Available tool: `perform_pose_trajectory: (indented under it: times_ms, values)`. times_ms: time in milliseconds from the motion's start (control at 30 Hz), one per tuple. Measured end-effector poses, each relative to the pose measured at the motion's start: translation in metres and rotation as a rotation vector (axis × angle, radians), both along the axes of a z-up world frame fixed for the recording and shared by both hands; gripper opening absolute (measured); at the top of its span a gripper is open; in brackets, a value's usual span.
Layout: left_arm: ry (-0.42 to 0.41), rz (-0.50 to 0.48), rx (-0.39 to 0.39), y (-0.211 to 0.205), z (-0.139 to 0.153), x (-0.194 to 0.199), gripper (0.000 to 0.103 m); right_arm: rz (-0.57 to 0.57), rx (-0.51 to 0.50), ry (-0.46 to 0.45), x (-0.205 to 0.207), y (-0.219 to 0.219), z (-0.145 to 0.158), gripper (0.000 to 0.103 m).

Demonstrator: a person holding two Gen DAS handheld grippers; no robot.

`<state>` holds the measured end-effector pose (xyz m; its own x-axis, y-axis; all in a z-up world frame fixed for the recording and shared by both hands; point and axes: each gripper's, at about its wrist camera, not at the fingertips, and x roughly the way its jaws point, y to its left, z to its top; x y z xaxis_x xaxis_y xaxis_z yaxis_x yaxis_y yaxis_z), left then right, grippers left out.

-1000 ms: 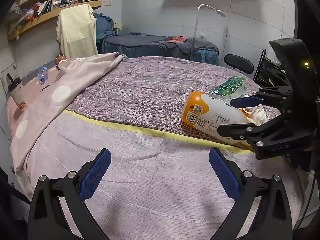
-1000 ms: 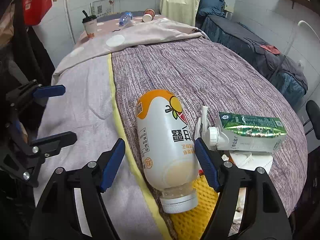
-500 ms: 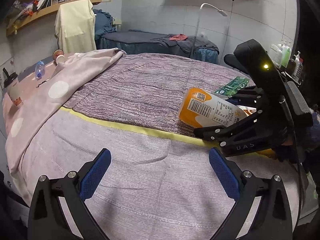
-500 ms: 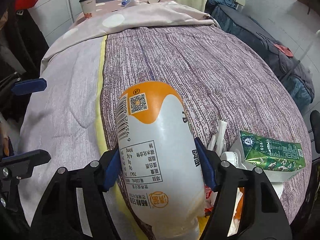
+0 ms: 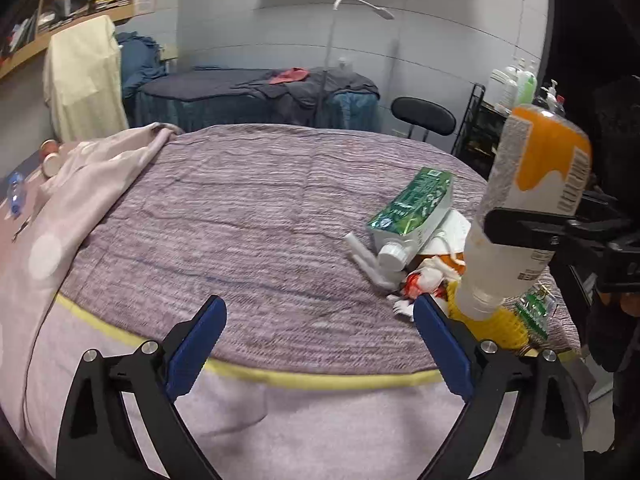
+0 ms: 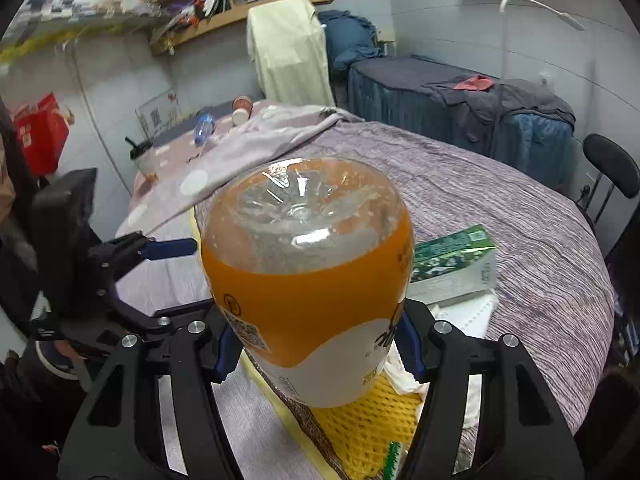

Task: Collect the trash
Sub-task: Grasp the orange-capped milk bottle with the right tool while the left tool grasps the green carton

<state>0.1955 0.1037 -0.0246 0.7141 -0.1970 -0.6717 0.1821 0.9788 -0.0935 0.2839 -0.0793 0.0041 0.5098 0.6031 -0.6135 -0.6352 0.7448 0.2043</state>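
Note:
My right gripper (image 6: 316, 344) is shut on an orange-and-white plastic bottle (image 6: 308, 280) and holds it lifted off the bed, base up and cap down; it shows at the right of the left wrist view (image 5: 532, 208). Below it lie a green carton (image 5: 412, 208), yellow foam netting (image 6: 364, 428), white paper and small wrappers (image 5: 424, 280). My left gripper (image 5: 316, 344) is open and empty, low over the bed's front edge, left of the trash pile.
The bed (image 5: 240, 208) has a purple blanket and a pink dotted sheet (image 5: 72, 200). A cup (image 6: 242, 106), a small water bottle (image 6: 203, 128) and a lidded drink cup (image 6: 142, 158) sit at its far end. A black chair (image 5: 424, 114) stands behind.
My right gripper has closed on the bottle, raised it off the bed and tipped it base-up. The left gripper has stayed open, its view swinging right toward the trash pile.

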Motion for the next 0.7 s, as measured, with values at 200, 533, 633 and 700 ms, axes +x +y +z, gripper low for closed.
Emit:
perform_pose_trajectory:
  times_ms: [200,533,633,700]
  values:
    - [0.042,-0.152,0.039,-0.047,0.007,0.059,0.083,-0.123,0.139,-0.034,-0.023,-0.057,0.026,0.063]
    - [0.148,-0.322,0.215,-0.125,-0.016,0.136,0.073,-0.264,0.223,-0.035,-0.059,-0.130,0.025,0.063]
    - [0.178,-0.332,0.235,-0.135,-0.027,0.150,0.071,-0.307,0.240,-0.027,-0.067,-0.148,0.019,0.063]
    - [0.199,-0.328,0.239,-0.137,-0.034,0.155,0.068,-0.328,0.243,-0.022,-0.071,-0.156,0.015,0.063]
